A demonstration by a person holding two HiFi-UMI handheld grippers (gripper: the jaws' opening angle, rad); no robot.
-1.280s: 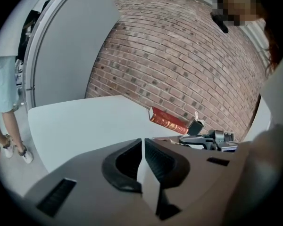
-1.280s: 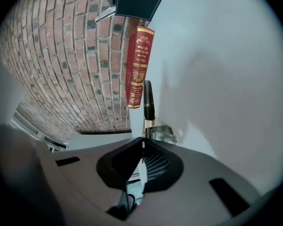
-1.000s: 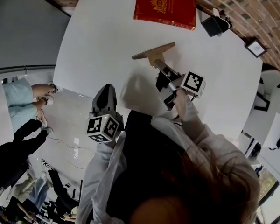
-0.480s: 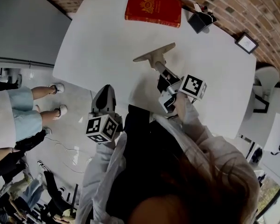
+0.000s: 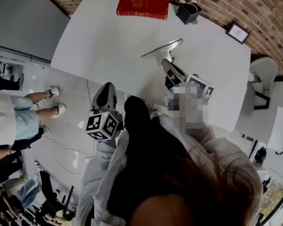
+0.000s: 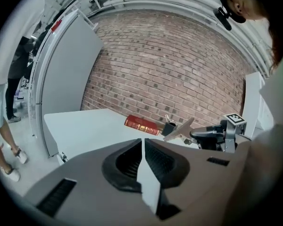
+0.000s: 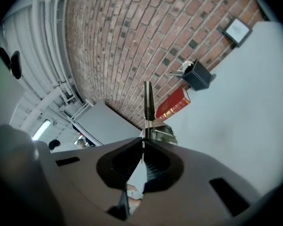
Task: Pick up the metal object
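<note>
A white table [image 5: 108, 32] is standing in front of a brick wall [image 5: 254, 8], and the metal object [image 5: 162, 48] is hanging in the air over it, in the upper middle of the head view. The right gripper [image 5: 167, 64] is squeezing the object's thin stem, with the long flat bar sticking out far past the jaws. Because the jaws are pinching only that small end, the heavy bar could be tipping or twisting, and I think it might slip out and bang down on the table. The left gripper [image 5: 106, 87] is closed tight with nothing in it, waiting at the lower left, so it is not helping. A black box [image 5: 187, 12] is sitting at the top by a red book [image 5: 142, 4], well away from the object. A few thin things are poking out of the box, too small to tell.
</note>
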